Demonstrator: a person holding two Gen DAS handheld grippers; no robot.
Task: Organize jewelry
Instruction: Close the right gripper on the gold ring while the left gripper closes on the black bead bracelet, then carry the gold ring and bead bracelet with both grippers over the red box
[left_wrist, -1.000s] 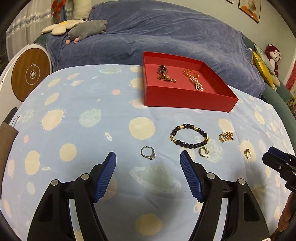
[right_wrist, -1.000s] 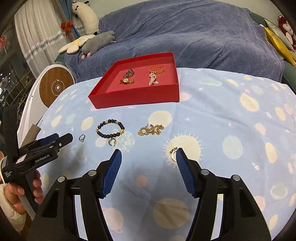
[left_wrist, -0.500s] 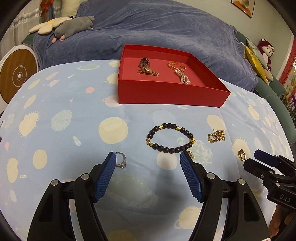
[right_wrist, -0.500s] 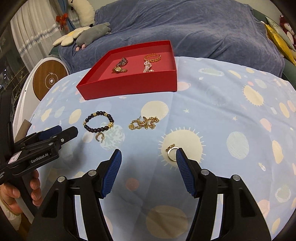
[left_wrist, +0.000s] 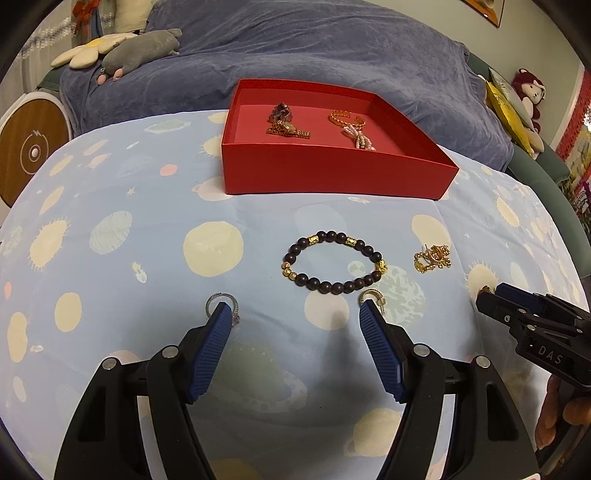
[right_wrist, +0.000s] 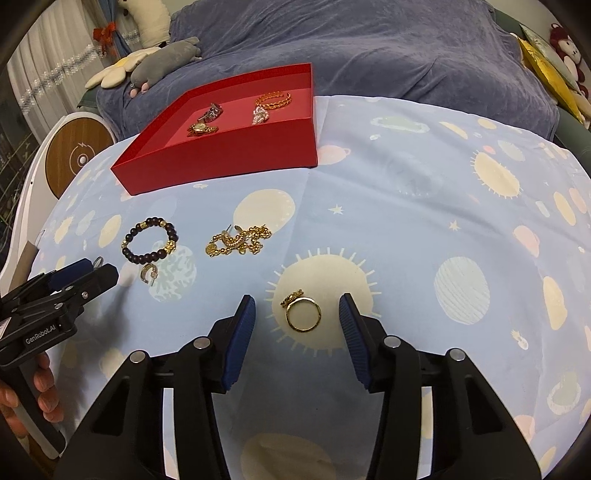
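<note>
A red box (left_wrist: 332, 173) (right_wrist: 221, 158) at the back holds several jewelry pieces. On the cloth lie a dark bead bracelet (left_wrist: 334, 266) (right_wrist: 149, 240), a gold chain piece (left_wrist: 432, 256) (right_wrist: 238, 240), a small gold hoop earring (left_wrist: 373, 295) (right_wrist: 149, 275), a silver ring (left_wrist: 221, 302) and a gold ring (right_wrist: 303, 314). My left gripper (left_wrist: 295, 317) is open just short of the bracelet, its left finger over the silver ring. My right gripper (right_wrist: 297, 310) is open with the gold ring between its fingertips.
A blue blanket-covered sofa (left_wrist: 314, 55) with plush toys stands behind the table. A round wooden-faced device (left_wrist: 26, 155) sits at the left. The planet-print cloth (right_wrist: 443, 221) stretches bare to the right.
Both grippers have moved forward and lower. The left has come up to the bracelet and silver ring. The right now straddles the gold ring.
</note>
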